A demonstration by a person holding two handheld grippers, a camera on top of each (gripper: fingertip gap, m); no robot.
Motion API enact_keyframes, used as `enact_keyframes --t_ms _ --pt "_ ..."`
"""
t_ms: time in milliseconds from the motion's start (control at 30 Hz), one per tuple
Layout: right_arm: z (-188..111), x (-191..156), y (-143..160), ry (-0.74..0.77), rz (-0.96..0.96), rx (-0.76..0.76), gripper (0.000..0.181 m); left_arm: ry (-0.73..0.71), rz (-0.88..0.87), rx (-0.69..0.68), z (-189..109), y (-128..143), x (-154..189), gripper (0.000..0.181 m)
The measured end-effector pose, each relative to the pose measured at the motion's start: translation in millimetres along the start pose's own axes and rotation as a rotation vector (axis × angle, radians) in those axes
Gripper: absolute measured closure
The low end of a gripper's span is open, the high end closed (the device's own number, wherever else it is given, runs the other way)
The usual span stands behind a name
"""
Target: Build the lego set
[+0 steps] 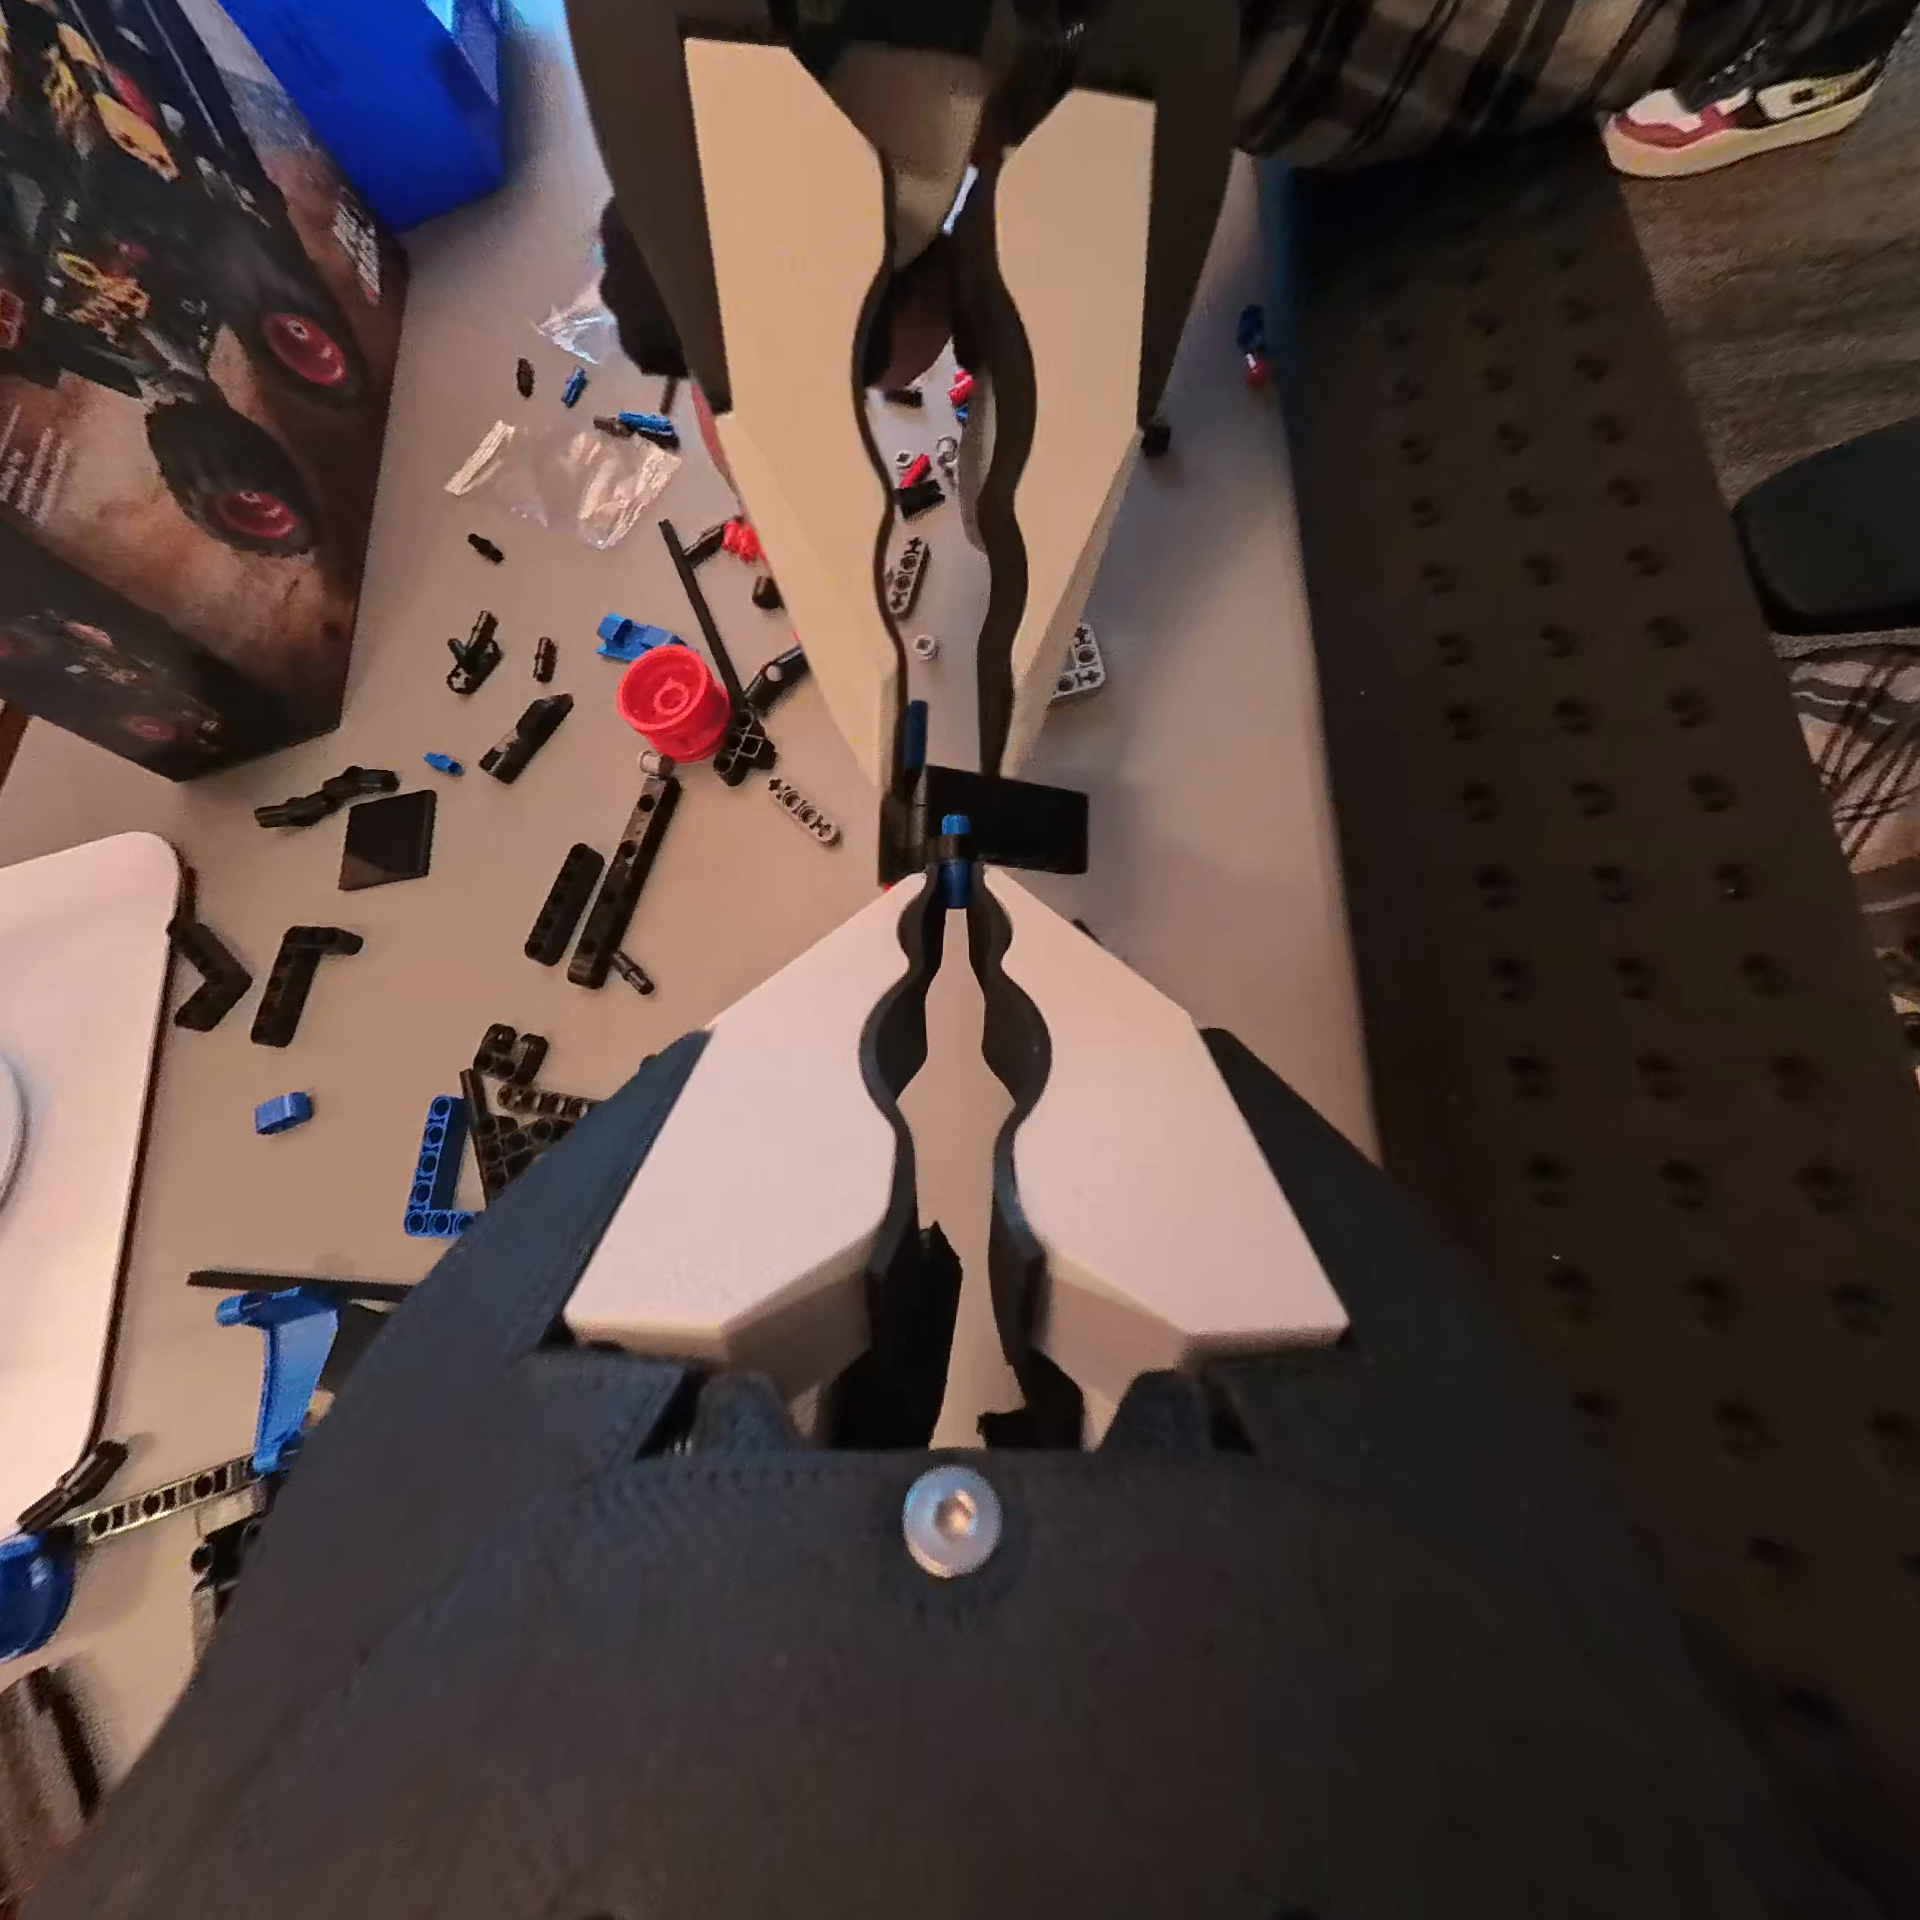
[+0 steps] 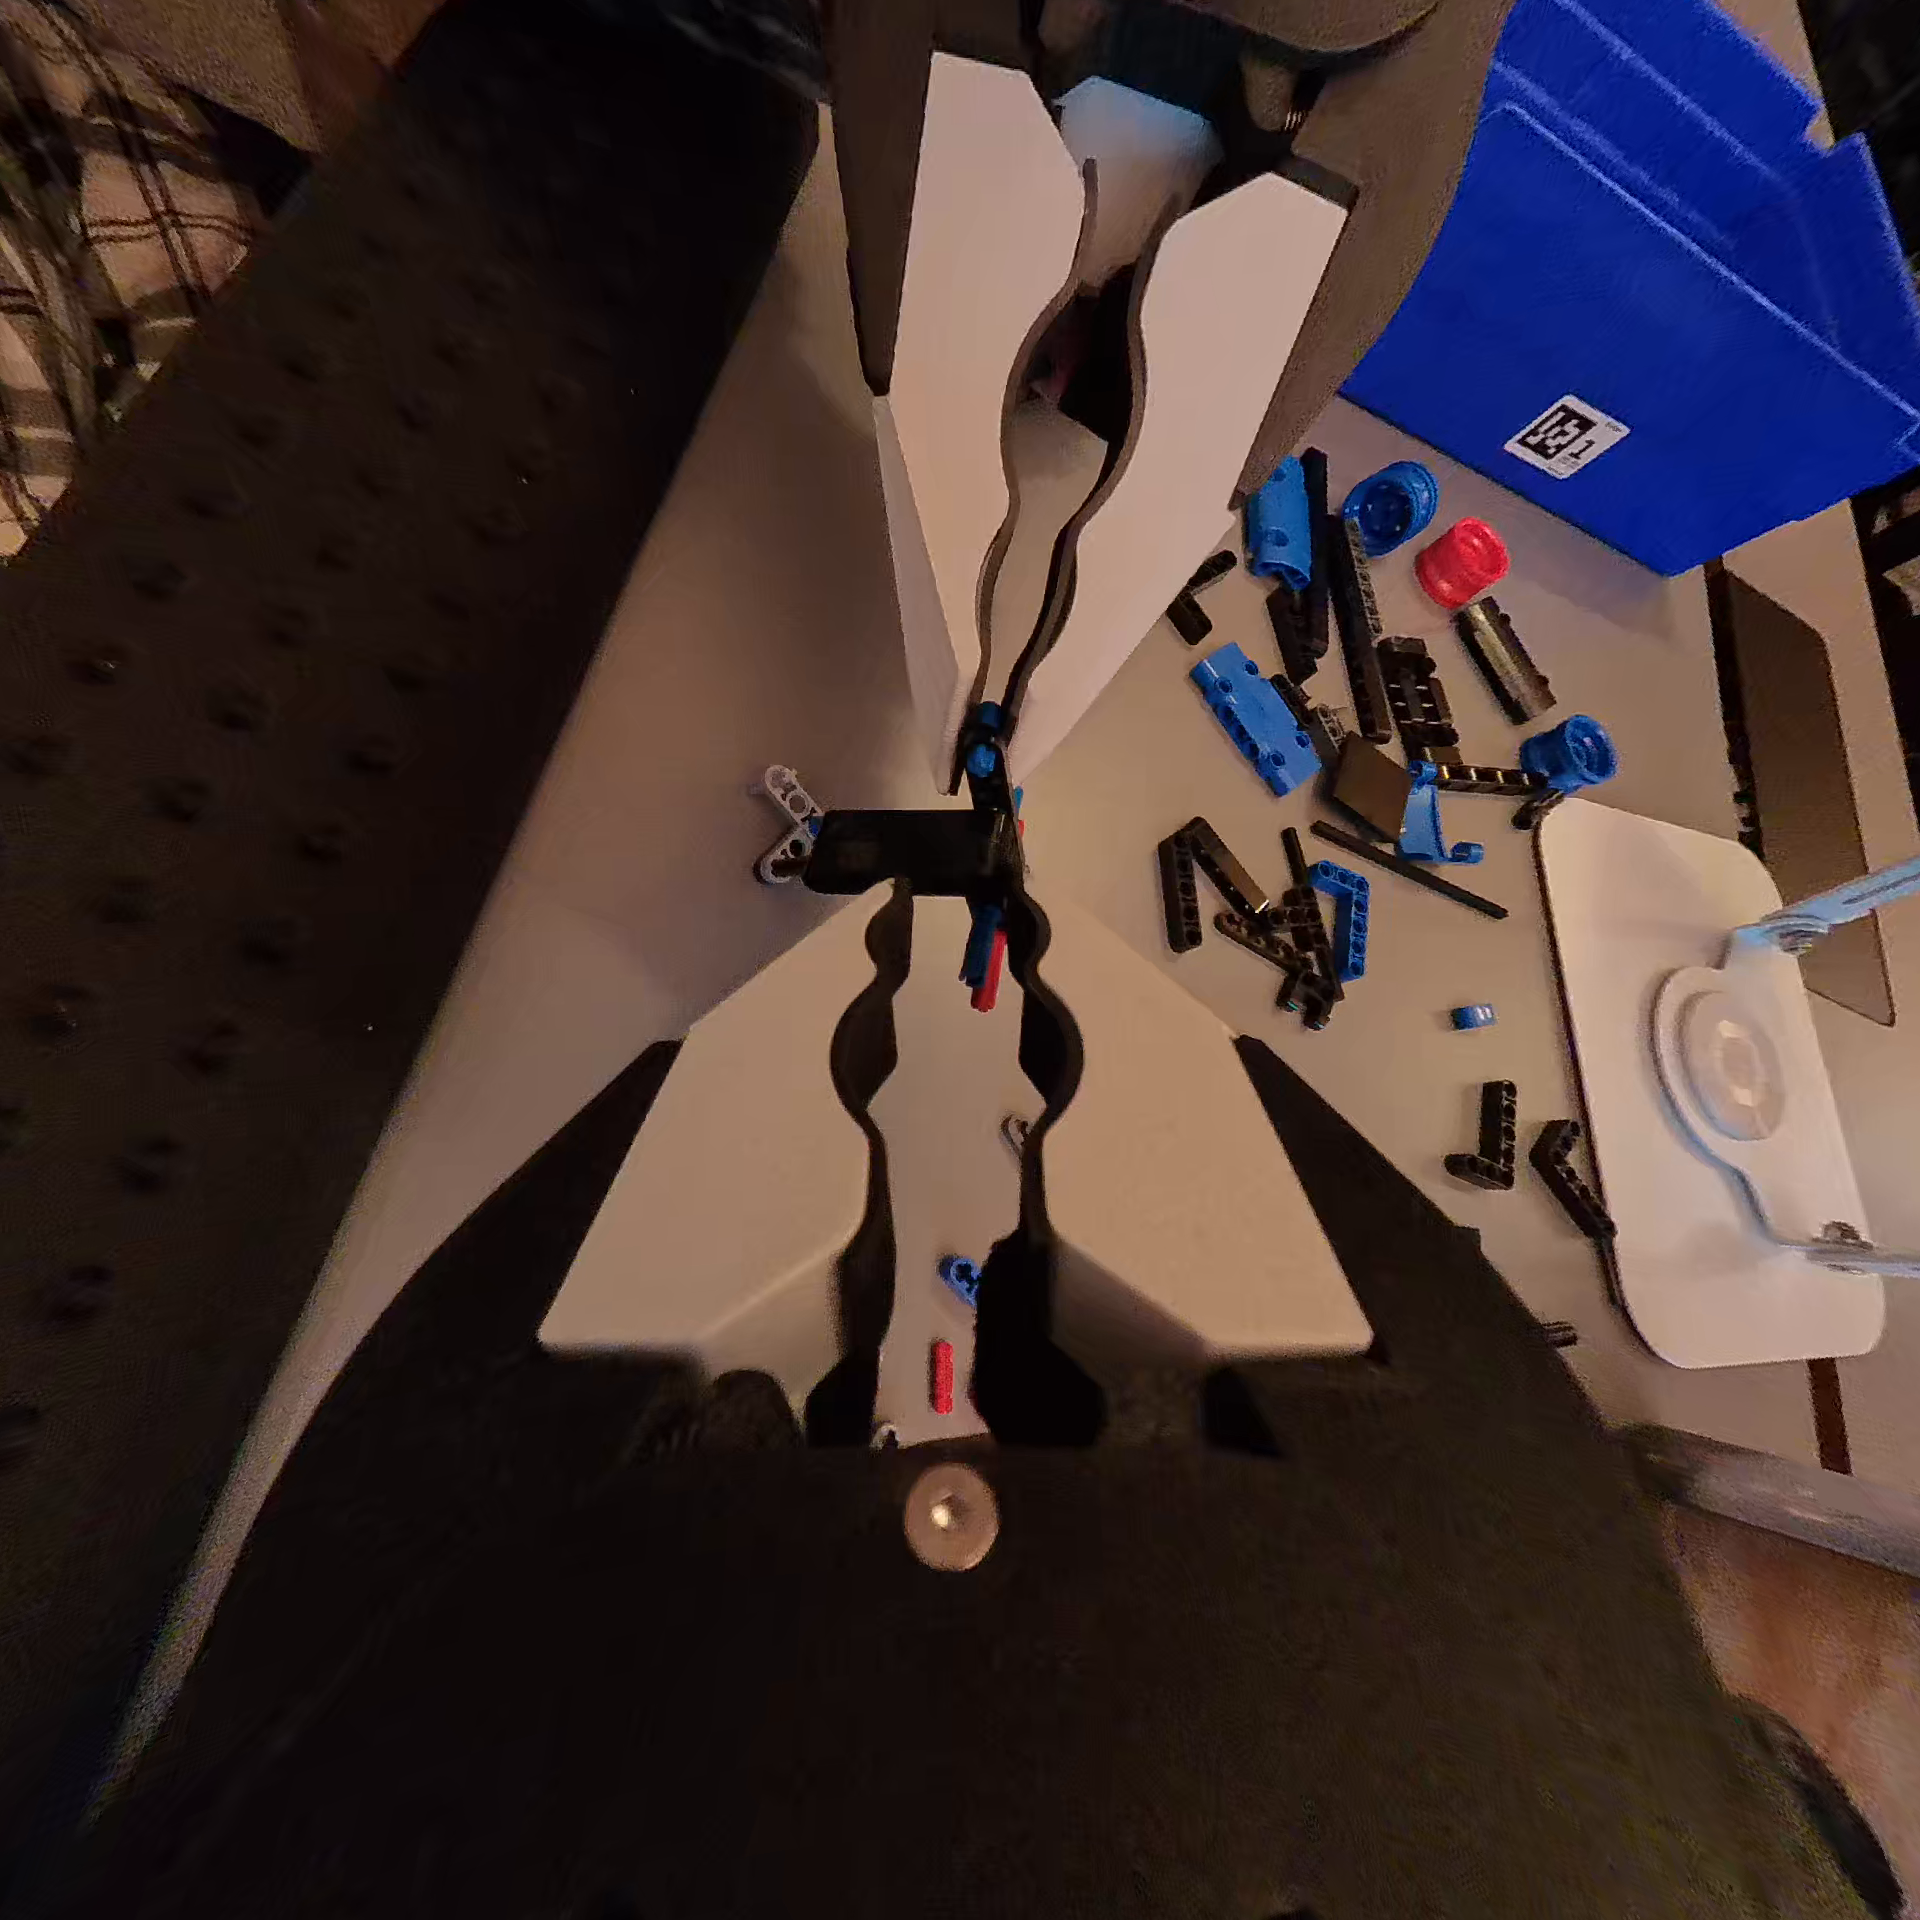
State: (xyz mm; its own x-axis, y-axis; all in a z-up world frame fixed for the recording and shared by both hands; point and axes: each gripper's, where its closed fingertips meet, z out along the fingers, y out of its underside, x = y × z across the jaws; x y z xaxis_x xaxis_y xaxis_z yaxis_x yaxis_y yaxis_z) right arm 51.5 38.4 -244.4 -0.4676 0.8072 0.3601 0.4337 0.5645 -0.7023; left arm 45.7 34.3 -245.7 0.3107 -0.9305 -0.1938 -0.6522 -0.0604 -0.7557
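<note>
The left gripper (image 1: pixel 954 891) is clamped on a small blue pin (image 1: pixel 954 862), its fingertips pinching the pin's lower half so that the upper end pokes forward. Directly opposite, the right gripper (image 1: pixel 951 764) comes in from the far side and is clamped on a small black assembly (image 1: pixel 1003 826), a flat black block with a thin black beam along one edge. Both are held in the air above the pale worktop (image 1: pixel 416 623), tip to tip, and the pin's free end touches or sits just at the face of the block; whether it has entered a hole cannot be told.

In the right wrist view the black assembly (image 2: pixel 904 847) sticks out sideways from the right gripper (image 2: pixel 961 904), with a blue and a red pin (image 2: pixel 987 961) already hanging from it between the fingers.

The loose parts lie scattered on the worktop: black beams (image 1: pixel 623 894), a red wheel hub (image 1: pixel 673 701), blue pieces, a torn clear bag (image 1: pixel 566 473), and the printed box (image 1: pixel 177 395) at the far left.

These pieces look light, hard and smooth. The pin is tiny and round, so it will likely twist or slip unless gripped square across its collar. The assembly is probably best held by the flat block, close to the hole, so that the push does not lever it round or pop the fitted pins loose.
</note>
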Motion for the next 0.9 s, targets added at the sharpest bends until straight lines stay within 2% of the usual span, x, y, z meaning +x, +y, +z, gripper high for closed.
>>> enact_keyframes --t_ms 333,467,567,667,833,900 --pt "-10.3 7.3 3.8 0.036 -0.011 0.0 0.161 0.04 -0.058 0.059 -2.6 -1.9 -0.5 0.179" --pt "-1.0 4.6 7.8 0.05 -0.055 -0.028 0.162 0.063 -0.082 0.109 -4.4 -8.7 0.7 0.179" --pt "2.4 6.0 3.4 0.071 -0.065 -0.002 0.176 0.077 -0.095 0.119 -4.1 -9.7 2.2 0.179" --pt "1.7 8.9 4.9 0.073 -0.031 0.014 0.177 0.065 -0.12 0.121 -3.9 -9.0 -0.8 0.179" --pt "-2.0 4.1 14.9 0.005 0.051 -0.006 0.177 0.111 -0.197 -0.022 -6.2 14.6 10.6 0.14" --pt "-2.3 0.7 20.8 -0.025 0.068 -0.02 0.177 0.148 -0.212 -0.095 -1.8 29.6 21.4 0.134"
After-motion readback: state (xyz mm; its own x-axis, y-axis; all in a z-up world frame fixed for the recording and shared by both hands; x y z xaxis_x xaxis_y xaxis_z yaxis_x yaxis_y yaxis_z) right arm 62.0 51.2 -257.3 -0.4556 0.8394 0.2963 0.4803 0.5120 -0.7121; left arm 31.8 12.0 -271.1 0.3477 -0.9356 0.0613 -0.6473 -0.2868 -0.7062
